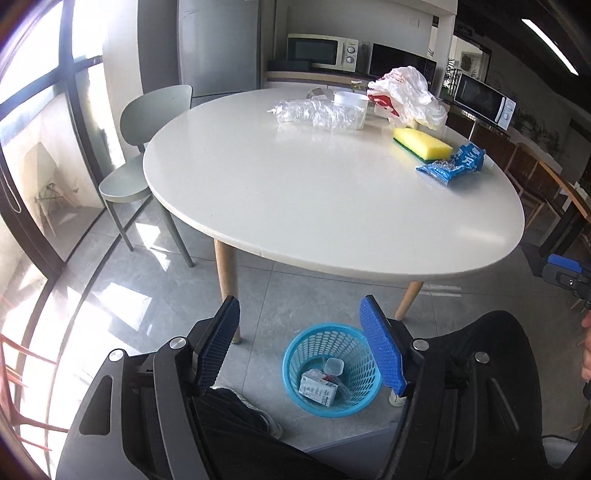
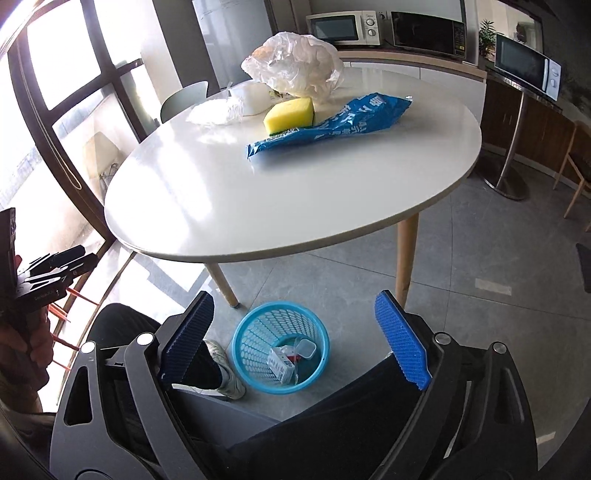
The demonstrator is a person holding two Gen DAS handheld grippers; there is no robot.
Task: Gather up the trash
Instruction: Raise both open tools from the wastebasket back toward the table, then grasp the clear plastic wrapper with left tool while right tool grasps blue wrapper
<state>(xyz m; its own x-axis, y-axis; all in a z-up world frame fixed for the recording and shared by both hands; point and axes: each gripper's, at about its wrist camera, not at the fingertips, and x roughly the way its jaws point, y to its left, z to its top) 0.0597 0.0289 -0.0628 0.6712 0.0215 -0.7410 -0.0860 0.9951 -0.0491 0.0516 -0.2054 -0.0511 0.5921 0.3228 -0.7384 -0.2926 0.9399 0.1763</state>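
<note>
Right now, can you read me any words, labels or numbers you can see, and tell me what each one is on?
Blue packet: large white Chinese characters, too distorted to quote.
White carton in the basket: small print, too small to read.
Plastic bag: red printing, crumpled, unreadable.
White microwave: dial markings too small to read.
No other text.

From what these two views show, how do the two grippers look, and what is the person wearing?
Both the left gripper and the right gripper have black angular bodies with round silver bolts, slotted cut-outs and blue ridged pads. No cables show. The person wears dark trousers and a pale sneaker.
</note>
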